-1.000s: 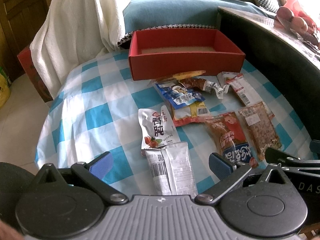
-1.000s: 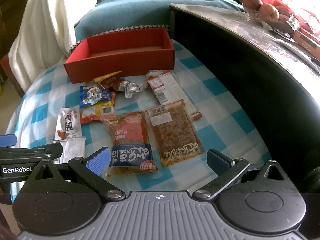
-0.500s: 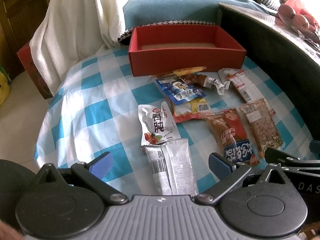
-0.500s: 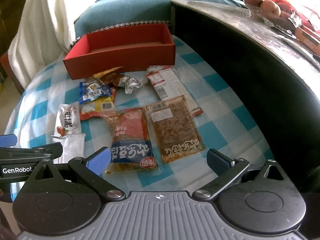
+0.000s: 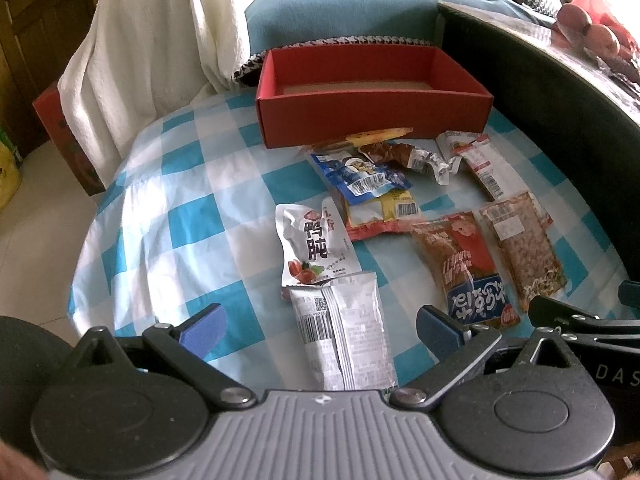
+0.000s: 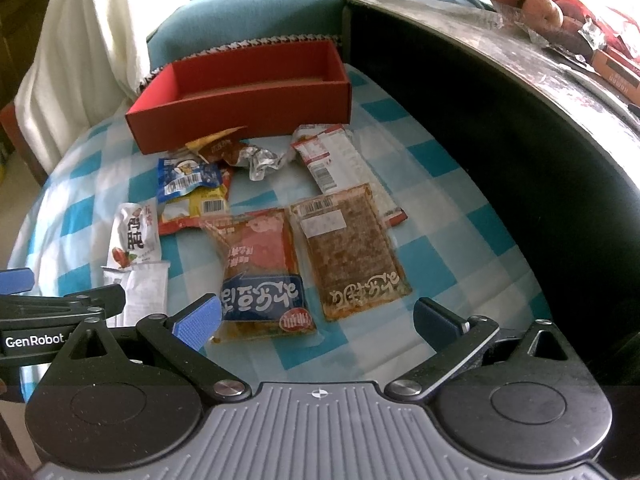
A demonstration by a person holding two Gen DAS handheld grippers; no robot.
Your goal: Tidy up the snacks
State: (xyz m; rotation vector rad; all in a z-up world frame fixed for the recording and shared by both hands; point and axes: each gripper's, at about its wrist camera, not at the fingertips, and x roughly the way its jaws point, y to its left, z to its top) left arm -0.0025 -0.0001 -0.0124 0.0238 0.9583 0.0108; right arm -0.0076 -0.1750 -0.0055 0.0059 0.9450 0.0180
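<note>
An empty red box (image 5: 372,116) (image 6: 244,120) stands at the far side of a blue-checked tablecloth (image 5: 168,216). Several snack packets lie in front of it: a silver packet (image 5: 344,332), a white packet with black characters (image 5: 310,246), a blue packet (image 5: 360,174), a red-and-blue packet (image 6: 260,272) and a brown packet (image 6: 348,248). My left gripper (image 5: 320,324) is open, hovering over the silver packet. My right gripper (image 6: 316,320) is open above the near ends of the red-and-blue and brown packets. Neither holds anything.
A dark curved table edge (image 6: 500,140) rises along the right, with fruit (image 6: 532,4) on top. A white cloth (image 5: 152,52) drapes at the left and a blue cushion (image 5: 360,12) lies behind the box. The floor (image 5: 28,208) drops off left.
Both grippers have drawn back and risen slightly, so the packets and box sit a little farther away in view. Both stay open and no snack has moved.
</note>
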